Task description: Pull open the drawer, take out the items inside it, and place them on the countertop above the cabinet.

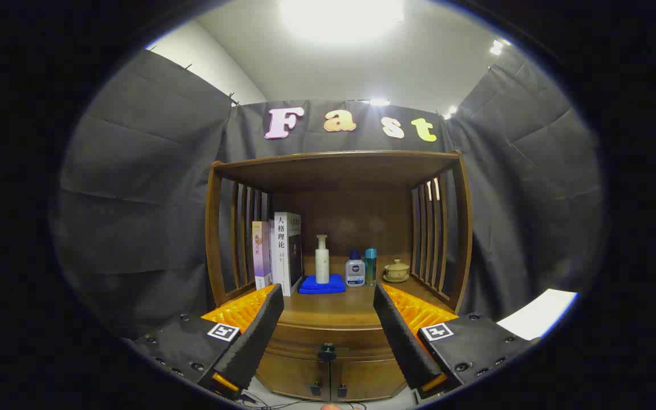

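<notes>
Your gripper (328, 341) hangs with its fingers spread wide, nothing between them but open air. Through the gap you look straight at the wooden cabinet (336, 171).

The drawer (328, 340) sits shut, at twelve o'clock from the fingertips and beyond them, its curved front running under the countertop (333, 307). Its dark round knob (327, 352) stands midway between your two fingers (well ahead of them, not touched). Below the drawer are two small cabinet doors (328, 378), each with a little dark pull near the middle seam.

What lies inside the drawer you cannot tell; it is closed.

On the countertop, from ten o'clock round to two o'clock of the knob:
- two upright books (277, 256), one pale with a purple spine, one white and taller, leaning against the left slatted side
- a folded blue cloth (322, 284) with a tall cream pump bottle (322, 259) standing on it
- a short clear bottle (355, 270) with a dark blue cap, just beside the cloth
- a slim teal bottle (370, 265), touching or nearly touching the short one (too small to tell)
- a small lidded yellow-green cup on a saucer (396, 270), near the right slats

A shelf roof spans the top of the cabinet over all of these. At four o'clock of the right finger a white surface (538, 313) shows.
</notes>
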